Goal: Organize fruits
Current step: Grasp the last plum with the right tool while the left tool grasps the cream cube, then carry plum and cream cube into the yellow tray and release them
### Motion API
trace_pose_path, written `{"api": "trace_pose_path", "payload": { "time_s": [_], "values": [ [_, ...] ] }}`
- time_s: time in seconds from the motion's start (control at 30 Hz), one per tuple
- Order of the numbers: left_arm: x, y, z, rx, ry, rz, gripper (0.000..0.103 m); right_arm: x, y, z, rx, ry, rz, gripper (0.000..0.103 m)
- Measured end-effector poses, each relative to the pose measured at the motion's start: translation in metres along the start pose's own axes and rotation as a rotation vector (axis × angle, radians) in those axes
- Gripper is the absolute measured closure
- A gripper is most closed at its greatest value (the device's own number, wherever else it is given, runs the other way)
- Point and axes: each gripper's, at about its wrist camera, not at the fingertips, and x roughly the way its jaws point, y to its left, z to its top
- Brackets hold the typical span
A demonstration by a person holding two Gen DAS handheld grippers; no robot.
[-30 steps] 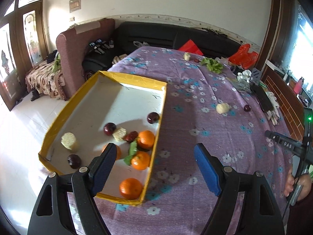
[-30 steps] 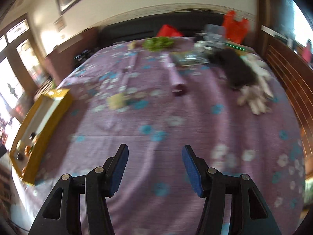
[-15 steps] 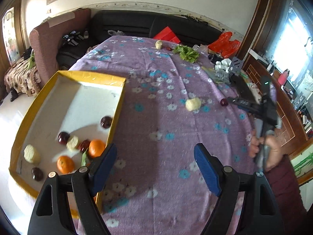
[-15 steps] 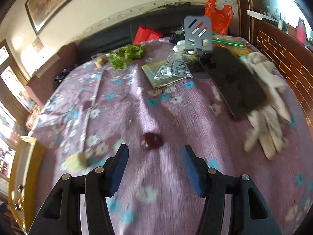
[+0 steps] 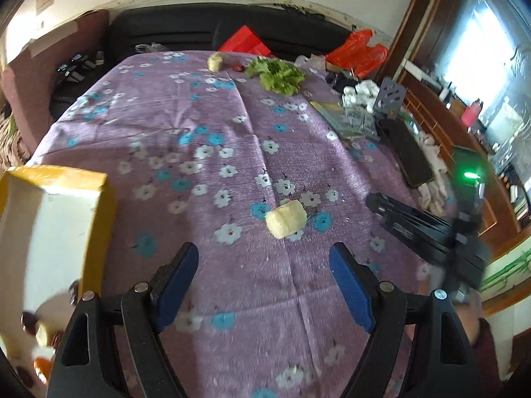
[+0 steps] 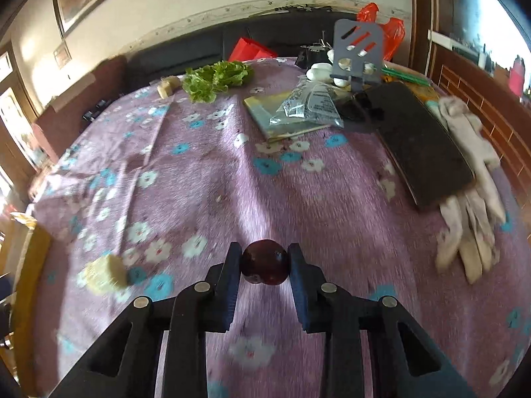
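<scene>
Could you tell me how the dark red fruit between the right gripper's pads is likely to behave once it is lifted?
The dark red fruit looks round and glossy, so it may slip or spin. The right gripper has just been closing and its pads touch only the fruit's two sides, a small contact. It keeps its shape under the pads, so it is probably firm.

Table (image 5: 232,126) w/ sofa (image 5: 172,30) behind it. Box (image 5: 99,199) at table's left edge, fruit inside near its front. Corn chunk (image 5: 286,219) mid-table, just ahead of left gripper (image 5: 264,278). Plum (image 6: 264,266) between fingers (image 6: 229,275) of right gripper (image 6: 264,277), corn chunk to its left. Lettuce (image 6: 215,79) at far end, another corn piece (image 6: 167,87) left of it. Packet (image 6: 307,106) on booklet (image 6: 265,116), gloves (image 6: 471,179) far right.
</scene>
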Motion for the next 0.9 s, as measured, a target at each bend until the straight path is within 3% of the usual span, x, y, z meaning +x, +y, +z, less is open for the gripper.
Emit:
{"api": "trace_pose_path", "payload": {
  "time_s": [0.13,0.3,0.33,0.37,0.4,0.47,0.63,0.77,0.9],
  "values": [
    [0.043,-0.015,0.012,0.049,0.023,0.023,0.023,-0.024,-0.007,-0.019,0.058,-0.01,0.097,0.073],
    [0.08,-0.031,0.019,0.113,0.037,0.096,0.023,-0.028,-0.012,-0.024,0.084,-0.037,0.137,0.073],
    [0.084,-0.035,0.018,0.134,0.037,0.116,0.028,-0.026,-0.014,-0.024,0.087,-0.03,0.144,0.073],
    [0.086,-0.037,0.016,0.152,0.033,0.139,0.054,-0.023,-0.014,-0.023,0.088,-0.024,0.149,0.073],
    [0.088,-0.037,0.014,0.152,0.042,0.105,0.064,-0.021,-0.015,-0.024,0.087,-0.017,0.153,0.072],
    [0.085,-0.039,0.011,0.147,0.029,0.132,0.063,-0.018,-0.014,-0.025,0.081,-0.009,0.153,0.072],
    [0.055,-0.032,0.0,0.109,-0.004,0.111,0.063,-0.021,-0.008,-0.026,0.054,-0.025,0.155,0.072],
    [-0.006,-0.01,-0.012,0.051,-0.076,0.083,0.063,-0.03,0.004,-0.028,0.008,-0.055,0.163,0.073],
    [-0.072,0.037,-0.031,-0.034,-0.142,0.099,0.063,-0.037,0.024,-0.033,-0.054,-0.069,0.142,0.073]
  ]
}}
